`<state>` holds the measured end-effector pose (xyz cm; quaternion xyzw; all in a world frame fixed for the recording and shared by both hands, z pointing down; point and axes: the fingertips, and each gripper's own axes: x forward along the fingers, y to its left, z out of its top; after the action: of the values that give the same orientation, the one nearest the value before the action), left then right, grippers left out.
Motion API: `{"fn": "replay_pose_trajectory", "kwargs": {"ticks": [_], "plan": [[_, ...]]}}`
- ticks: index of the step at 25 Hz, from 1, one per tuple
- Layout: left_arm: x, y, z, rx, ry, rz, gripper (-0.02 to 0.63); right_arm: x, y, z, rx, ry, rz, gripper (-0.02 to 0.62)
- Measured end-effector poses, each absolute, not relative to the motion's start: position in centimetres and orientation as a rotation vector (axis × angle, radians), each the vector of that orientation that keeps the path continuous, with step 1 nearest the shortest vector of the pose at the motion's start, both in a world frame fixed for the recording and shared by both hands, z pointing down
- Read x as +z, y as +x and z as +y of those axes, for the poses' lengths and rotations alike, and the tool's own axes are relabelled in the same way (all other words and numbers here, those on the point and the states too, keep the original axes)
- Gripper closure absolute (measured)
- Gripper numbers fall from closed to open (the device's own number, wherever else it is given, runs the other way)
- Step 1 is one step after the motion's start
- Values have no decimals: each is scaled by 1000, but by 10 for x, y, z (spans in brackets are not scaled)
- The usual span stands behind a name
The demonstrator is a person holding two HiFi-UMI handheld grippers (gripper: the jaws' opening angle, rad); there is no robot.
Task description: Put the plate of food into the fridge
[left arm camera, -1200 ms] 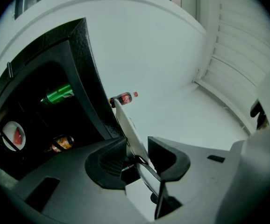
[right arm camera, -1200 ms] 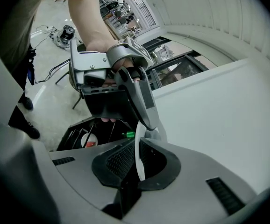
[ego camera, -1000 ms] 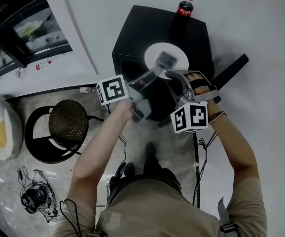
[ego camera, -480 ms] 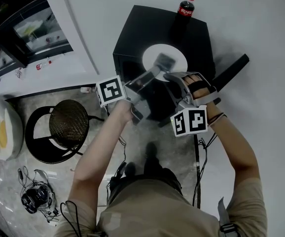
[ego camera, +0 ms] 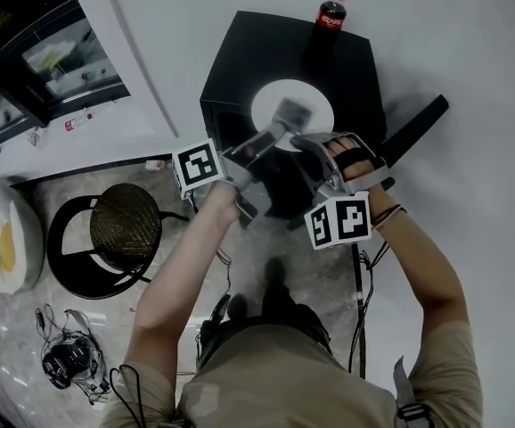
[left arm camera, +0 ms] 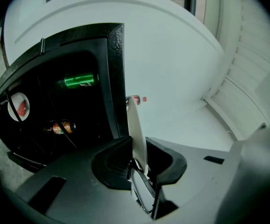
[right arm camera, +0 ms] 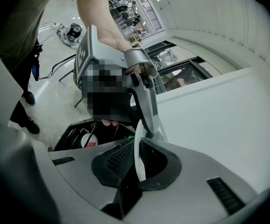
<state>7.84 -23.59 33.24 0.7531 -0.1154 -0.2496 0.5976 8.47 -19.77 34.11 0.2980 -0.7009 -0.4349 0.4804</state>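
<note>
Nearest the person, the right tool (right arm camera: 138, 157) is clamped narrow on the rim of the round white plate (ego camera: 316, 102). Its own view shows the white edge pinched between the two dark pads. Just beyond it, the left tool (left arm camera: 138, 149) is what is changing: its jaws are closing on the plate's rim (left arm camera: 135, 121). The edge stands between the pads, which do not look tight on it yet. Judging from that, the plate is about to be carried by two grips instead of one, which should keep it from tipping on the way down.

The plate sits over the top of the boxy black mini fridge (ego camera: 240, 50). Whether it rests there or is already lifted clear cannot be told, and any food on it cannot be made out. Being round, it has no long axis. Its face points straight up toward the head camera and it lies level, with both tools on its near rim. It is not in the fridge yet.

Below it the fridge stands open, its black door (ego camera: 415, 129) swung to the right. The dark interior (left arm camera: 55, 111) holds a green can (left arm camera: 77, 81). Farthest back, a dark cola bottle with a red cap (ego camera: 331, 14) stands on the fridge's top.
</note>
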Motion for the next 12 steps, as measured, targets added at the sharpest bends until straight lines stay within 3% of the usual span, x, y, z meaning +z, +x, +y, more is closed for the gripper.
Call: {"fn": "replay_pose_trajectory", "kwargs": {"ticks": [12], "plan": [[336,55,-211,-651,1681,-307,546,343,64,-173,-1084,702,-1779,558]]}}
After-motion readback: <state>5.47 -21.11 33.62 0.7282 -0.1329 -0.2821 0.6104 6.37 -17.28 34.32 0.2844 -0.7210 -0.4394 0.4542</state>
